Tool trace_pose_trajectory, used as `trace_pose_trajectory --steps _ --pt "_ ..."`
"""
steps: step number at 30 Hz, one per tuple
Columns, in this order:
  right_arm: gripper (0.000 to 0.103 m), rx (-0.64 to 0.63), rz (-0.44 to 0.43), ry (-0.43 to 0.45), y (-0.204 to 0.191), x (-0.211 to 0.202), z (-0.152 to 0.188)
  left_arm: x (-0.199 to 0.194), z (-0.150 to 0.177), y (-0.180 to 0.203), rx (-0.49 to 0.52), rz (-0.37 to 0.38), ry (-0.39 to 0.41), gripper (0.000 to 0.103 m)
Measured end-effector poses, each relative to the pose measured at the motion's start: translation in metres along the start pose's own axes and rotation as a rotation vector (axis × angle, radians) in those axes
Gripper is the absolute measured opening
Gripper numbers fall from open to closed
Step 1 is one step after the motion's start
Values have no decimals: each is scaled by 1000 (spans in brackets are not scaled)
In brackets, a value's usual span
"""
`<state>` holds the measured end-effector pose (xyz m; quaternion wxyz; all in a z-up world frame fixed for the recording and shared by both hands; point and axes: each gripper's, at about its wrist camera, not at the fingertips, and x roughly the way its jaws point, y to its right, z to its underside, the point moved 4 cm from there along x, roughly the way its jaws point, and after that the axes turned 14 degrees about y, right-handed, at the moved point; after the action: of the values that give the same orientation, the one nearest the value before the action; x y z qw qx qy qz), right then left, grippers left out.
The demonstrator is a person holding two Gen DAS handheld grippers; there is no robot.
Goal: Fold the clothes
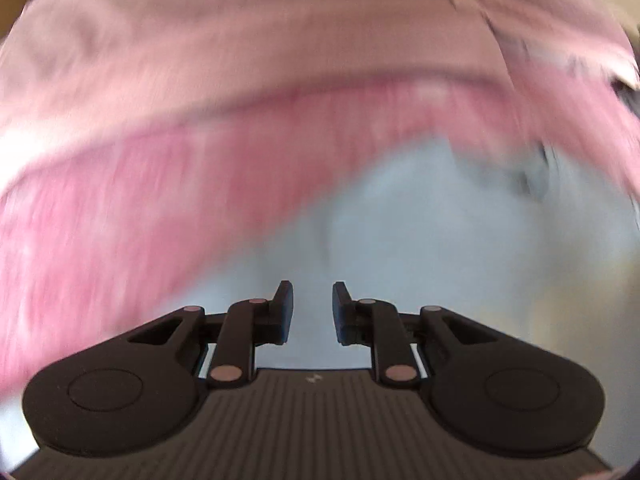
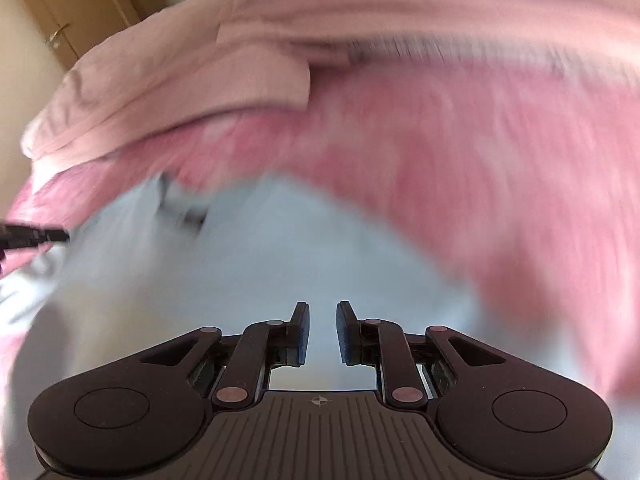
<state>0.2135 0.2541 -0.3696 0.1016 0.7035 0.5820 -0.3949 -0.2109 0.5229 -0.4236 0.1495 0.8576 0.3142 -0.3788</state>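
Observation:
A pale blue garment (image 1: 420,240) lies blurred on a fluffy pink blanket (image 1: 140,200), right under both grippers. My left gripper (image 1: 313,308) points down at it, its jaws a narrow gap apart with nothing between the pads. In the right wrist view the same blue garment (image 2: 260,260) fills the middle, with a small dark patch (image 2: 188,212) near its far edge. My right gripper (image 2: 322,330) hangs over it, jaws also narrowly apart and bare. A dark tip of the other gripper (image 2: 36,236) shows at the left edge.
A paler pink cloth (image 2: 192,92) lies folded across the far side of the pink blanket (image 2: 500,160). A wooden door (image 2: 68,20) with a handle stands beyond the bed at the upper left.

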Motion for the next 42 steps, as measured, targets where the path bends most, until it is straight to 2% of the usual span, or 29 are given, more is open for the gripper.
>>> trace_pose_trajectory --steps 2,5,8,9,10,12,14,18,19,20,21,22,23,24,26,27,29,30,32,34,36,39,40,42 --pt "18 101 4 -31 -3 -37 38 -36 42 -6 -54 -1 -62 17" --pt "18 286 42 -89 -2 -89 94 -92 102 -12 -195 -25 -150 17" --pt "19 480 58 -125 -12 -124 141 -133 142 -9 -334 -37 -197 21" --pt "24 520 59 -135 -18 -130 152 -141 151 -6 -371 -36 -202 22" --pt "38 521 60 -138 -24 -131 159 -150 160 -3 -408 -36 -207 24" --pt "51 519 58 -140 -37 -132 170 -157 170 4 -453 -24 -197 26" --pt "51 485 42 -102 -48 -124 171 -157 174 12 -471 -2 -185 28" --pt "51 434 68 -56 -62 -100 176 -150 183 28 -504 30 -155 31" --pt "51 422 67 -44 -65 -98 175 -148 185 32 -511 31 -142 37" --pt "48 412 65 -35 -68 -97 175 -147 186 34 -517 32 -126 42" --pt "28 410 62 -40 -69 -95 175 -147 186 37 -518 32 -114 44" --pt "18 413 57 -46 -70 -94 175 -146 186 39 -516 30 -105 47" --pt "15 431 51 -52 -70 -95 175 -146 185 41 -509 32 -98 46" --pt "5 447 48 -50 -69 -99 178 -147 183 44 -495 46 -94 42" --pt "5 470 37 -48 -68 -107 179 -147 180 51 -480 121 -100 9" --pt "5 475 30 -43 -68 -111 178 -145 180 56 -465 148 -119 9" --pt "4 475 13 -33 -66 -124 176 -143 178 62 -406 133 -128 8" --pt "4 471 13 -30 -67 -126 174 -142 177 63 -394 125 -128 4" --pt "4 465 16 -20 -69 -132 170 -145 174 60 -418 125 -127 1" --pt "3 462 13 16 -71 -146 163 -167 164 57 -441 148 -62 1" --pt "3 447 1 70 -72 -172 153 -206 152 50 -476 211 56 1" --pt "3 440 -58 174 -75 -225 141 -276 152 26 -615 275 189 1" --pt "2 448 -74 195 -75 -242 139 -292 158 18 -651 264 193 1" --pt "3 456 -14 136 -74 -259 148 -299 177 9 -672 174 104 2"
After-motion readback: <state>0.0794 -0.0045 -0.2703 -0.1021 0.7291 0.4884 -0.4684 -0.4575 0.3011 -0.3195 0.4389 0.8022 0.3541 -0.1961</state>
